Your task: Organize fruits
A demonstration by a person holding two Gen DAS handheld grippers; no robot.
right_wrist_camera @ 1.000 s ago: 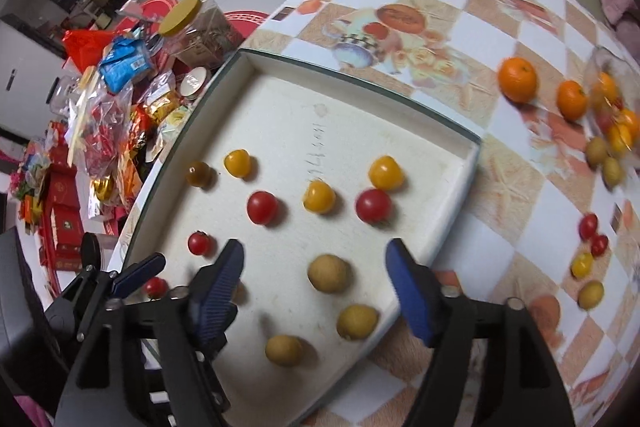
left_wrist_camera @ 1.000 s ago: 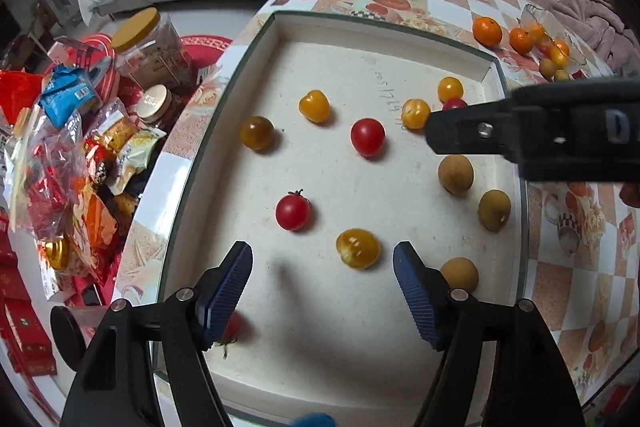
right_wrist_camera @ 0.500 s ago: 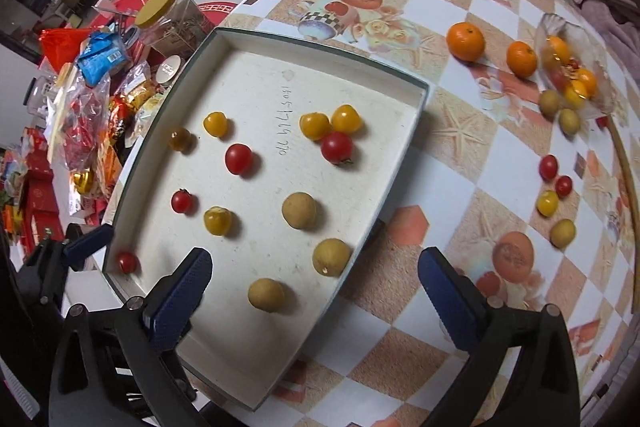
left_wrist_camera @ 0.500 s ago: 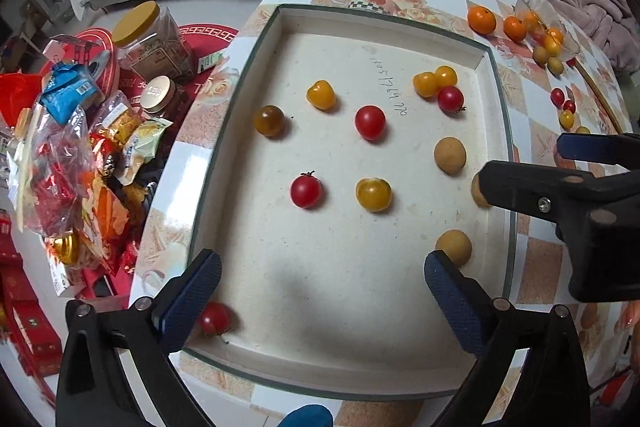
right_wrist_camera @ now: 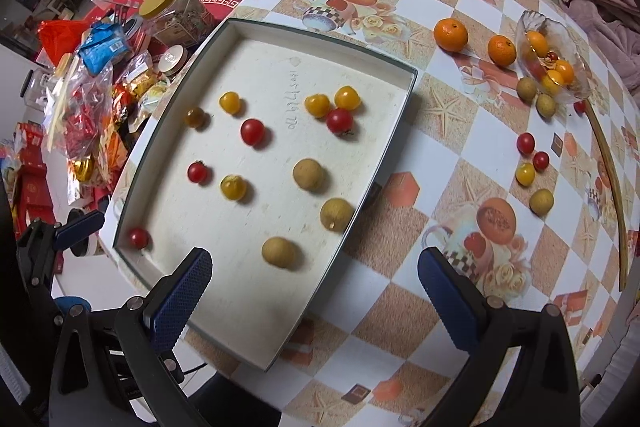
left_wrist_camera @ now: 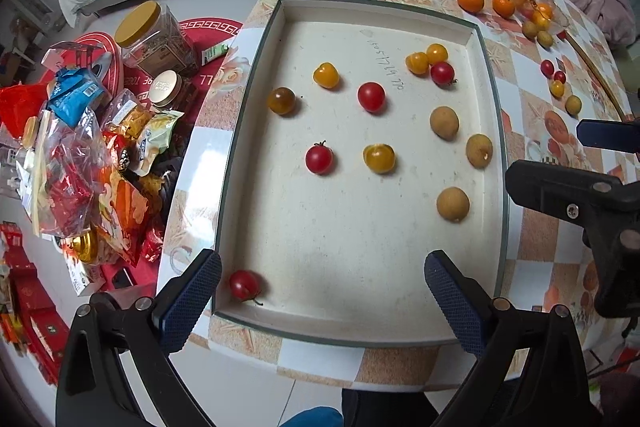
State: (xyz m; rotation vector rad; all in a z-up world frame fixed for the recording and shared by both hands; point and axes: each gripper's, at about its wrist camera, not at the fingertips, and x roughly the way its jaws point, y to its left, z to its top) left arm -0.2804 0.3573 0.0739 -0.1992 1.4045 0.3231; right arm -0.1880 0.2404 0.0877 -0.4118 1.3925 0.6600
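While over tray (left_wrist_camera: 486, 67): both hand-held grippers (left_wrist_camera: 320, 291) (right_wrist_camera: 314, 291) wide-spread, empty.

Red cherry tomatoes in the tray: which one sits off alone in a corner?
The red cherry tomato in the white tray's near-left corner, beside the left tool's finger; the other three lie mid-tray among yellow ones.

Soft, even daylight fills both my views, bright enough that colours read clearly. Shadows are faint: a dim grey patch lies on the tray (left_wrist_camera: 352, 251) floor near my left tongs (left_wrist_camera: 322, 297), and each fruit casts only a small smudge. A white glare sits on the glossy counter (left_wrist_camera: 202, 183) edge. Fisheye bending curves everything outward, and the corners go black. Focus stays sharp throughout.
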